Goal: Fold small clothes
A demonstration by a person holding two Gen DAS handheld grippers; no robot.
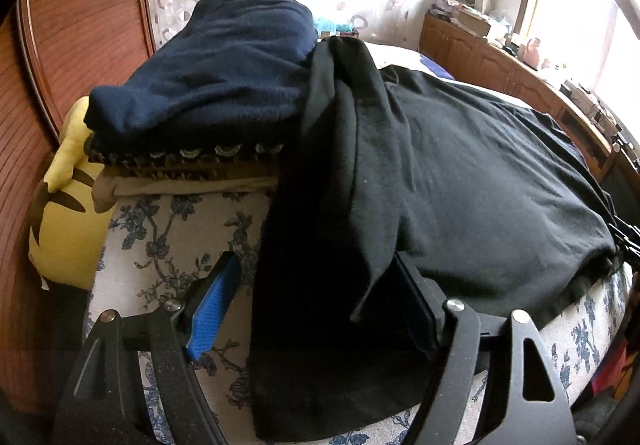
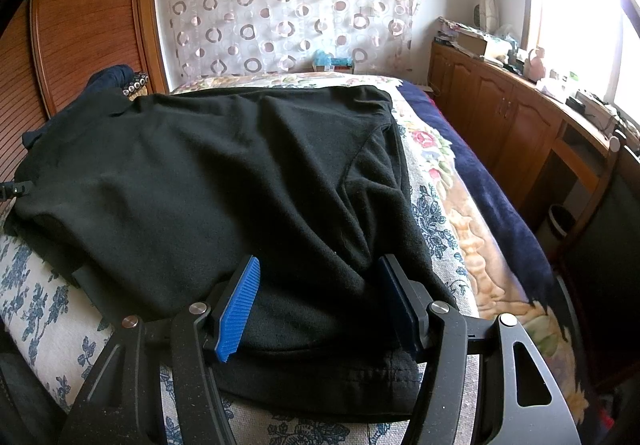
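Note:
A black shirt (image 1: 460,173) lies spread on the bed, and it also shows in the right wrist view (image 2: 208,173). One side of it is folded over into a long strip (image 1: 320,245) that hangs toward me. My left gripper (image 1: 316,297) is open, with its blue pads on either side of this strip. My right gripper (image 2: 320,297) is open, with its pads on either side of the shirt's near hem (image 2: 320,377). I cannot tell whether either gripper touches the cloth.
A stack of folded clothes (image 1: 208,85) with a navy piece on top sits left of the shirt. A yellow plush (image 1: 68,205) lies by the wooden wardrobe (image 1: 80,25). The bed has a floral cover (image 2: 36,285). Wooden cabinets (image 2: 512,133) run along the right under the window.

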